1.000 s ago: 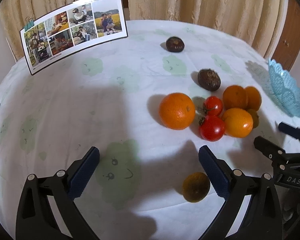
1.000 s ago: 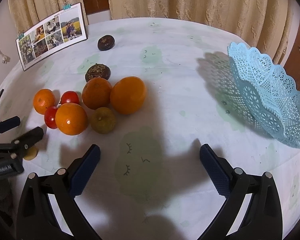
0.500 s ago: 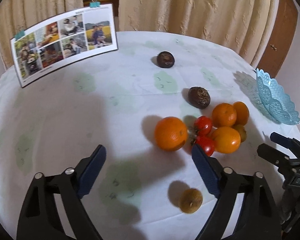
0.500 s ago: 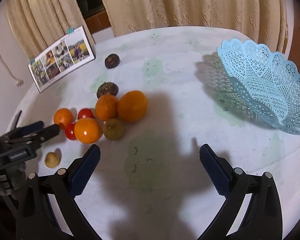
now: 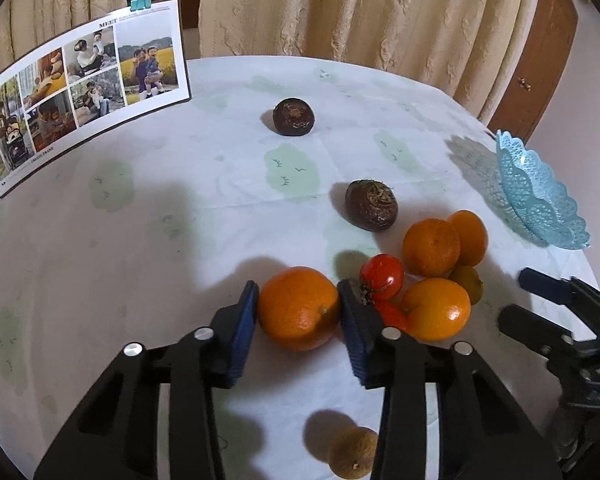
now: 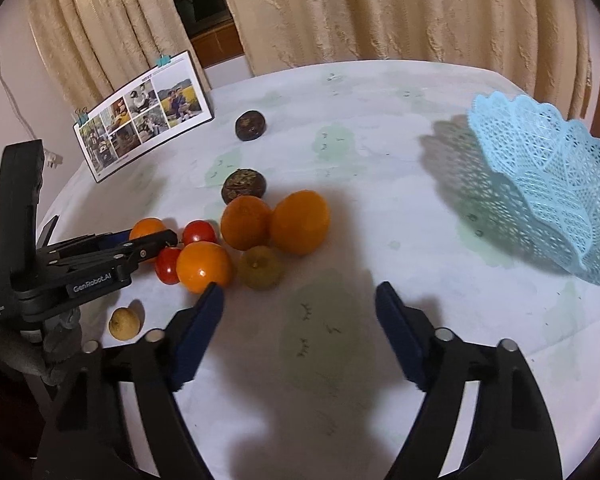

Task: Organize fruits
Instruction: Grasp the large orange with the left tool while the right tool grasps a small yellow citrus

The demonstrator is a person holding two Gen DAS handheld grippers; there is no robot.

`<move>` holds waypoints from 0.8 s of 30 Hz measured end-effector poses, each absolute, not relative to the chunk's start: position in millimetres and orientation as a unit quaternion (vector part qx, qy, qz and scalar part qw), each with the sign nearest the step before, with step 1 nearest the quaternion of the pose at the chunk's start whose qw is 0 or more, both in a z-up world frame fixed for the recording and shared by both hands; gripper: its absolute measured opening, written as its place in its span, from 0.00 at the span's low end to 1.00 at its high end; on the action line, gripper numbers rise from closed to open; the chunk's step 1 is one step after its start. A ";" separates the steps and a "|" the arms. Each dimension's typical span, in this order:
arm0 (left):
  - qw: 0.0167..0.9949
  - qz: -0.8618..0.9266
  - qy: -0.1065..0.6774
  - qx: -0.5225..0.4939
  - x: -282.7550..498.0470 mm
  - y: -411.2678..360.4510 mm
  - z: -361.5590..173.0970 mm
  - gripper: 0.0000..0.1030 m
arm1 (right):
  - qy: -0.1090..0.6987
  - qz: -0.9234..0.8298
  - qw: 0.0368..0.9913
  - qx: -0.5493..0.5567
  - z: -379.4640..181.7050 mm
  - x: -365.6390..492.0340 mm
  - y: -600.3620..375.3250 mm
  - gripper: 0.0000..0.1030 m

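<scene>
With the blue basket (image 6: 548, 196) empty and every fruit on the surface (image 5: 180, 240), sorting has barely begun: left gripper (image 5: 298, 312) fingers have just closed onto an orange (image 5: 299, 308), while right gripper (image 6: 300, 316) fingers, narrowing, hold nothing.

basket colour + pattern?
Light blue basket, openwork lattice with a scalloped rim. Clearest in the right wrist view.

Both wrist views look steeply down, close over table (image 5: 148, 240); share fruit cluster (image 6: 256, 240).
</scene>
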State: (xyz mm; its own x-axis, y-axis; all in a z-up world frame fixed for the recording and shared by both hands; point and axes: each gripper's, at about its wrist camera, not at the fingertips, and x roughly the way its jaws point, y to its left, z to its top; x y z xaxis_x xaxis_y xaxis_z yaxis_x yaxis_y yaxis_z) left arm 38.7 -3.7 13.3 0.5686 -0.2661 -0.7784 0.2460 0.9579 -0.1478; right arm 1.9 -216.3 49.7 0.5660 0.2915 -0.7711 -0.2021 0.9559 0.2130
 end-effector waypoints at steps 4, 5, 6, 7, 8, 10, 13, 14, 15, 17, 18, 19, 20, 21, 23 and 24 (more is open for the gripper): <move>0.890 -0.133 0.435 -0.012 36.3 2.2 17.8 0.37 | 0.447 0.152 0.881 0.030 48.9 8.8 -201.3 0.65; 0.891 -0.130 0.434 -0.012 35.6 3.6 19.3 0.37 | 0.449 0.155 0.880 0.023 47.9 10.8 -197.1 0.62; 0.894 -0.126 0.431 -0.011 34.6 5.4 22.0 0.37 | 0.450 0.156 0.879 0.019 46.9 11.8 -195.2 0.60; 0.896 -0.122 0.428 -0.010 33.5 6.9 24.2 0.37 | 0.452 0.156 0.878 0.016 45.2 14.0 -192.8 0.56; 0.898 -0.119 0.424 -0.009 32.6 8.3 26.4 0.37 | 0.455 0.156 0.877 0.016 43.4 16.4 -191.3 0.54; 0.902 -0.112 0.417 -0.007 30.6 10.8 31.1 0.37 | 0.459 0.157 0.874 0.019 40.8 19.4 -191.0 0.49; 0.905 -0.106 0.411 -0.004 28.8 12.9 34.8 0.37 | 0.462 0.158 0.873 0.020 38.1 23.1 -189.2 0.45; 0.905 -0.107 0.411 -0.004 28.3 12.8 35.3 0.37 | 0.462 0.158 0.873 0.020 37.6 23.9 -189.1 0.45; 0.906 -0.107 0.411 -0.003 28.1 12.3 35.7 0.37 | 0.462 0.159 0.872 0.020 36.5 25.1 -188.4 0.44; 0.906 -0.108 0.410 -0.001 27.0 11.0 35.5 0.37 | 0.461 0.158 0.873 0.018 35.2 26.3 -186.7 0.39; 0.905 -0.109 0.410 0.000 27.6 10.7 35.3 0.37 | 0.460 0.160 0.873 0.018 35.2 26.3 -186.4 0.36; 0.906 -0.109 0.410 0.001 27.4 10.0 35.2 0.37 | 0.461 0.164 0.872 0.021 35.2 26.1 -186.6 0.29; 0.906 -0.109 0.410 0.002 27.2 9.6 35.4 0.37 | 0.462 0.168 0.871 0.025 35.2 25.8 -186.7 0.26; 0.906 -0.109 0.409 0.002 27.3 9.6 35.7 0.37 | 0.461 0.170 0.870 0.027 35.3 24.5 -187.8 0.26; 0.907 -0.107 0.408 0.002 26.9 9.6 36.4 0.37 | 0.459 0.171 0.871 0.027 36.4 21.5 -188.7 0.26; 0.907 -0.105 0.407 0.002 27.2 10.0 37.1 0.37 | 0.457 0.171 0.873 0.031 37.8 18.8 -190.4 0.26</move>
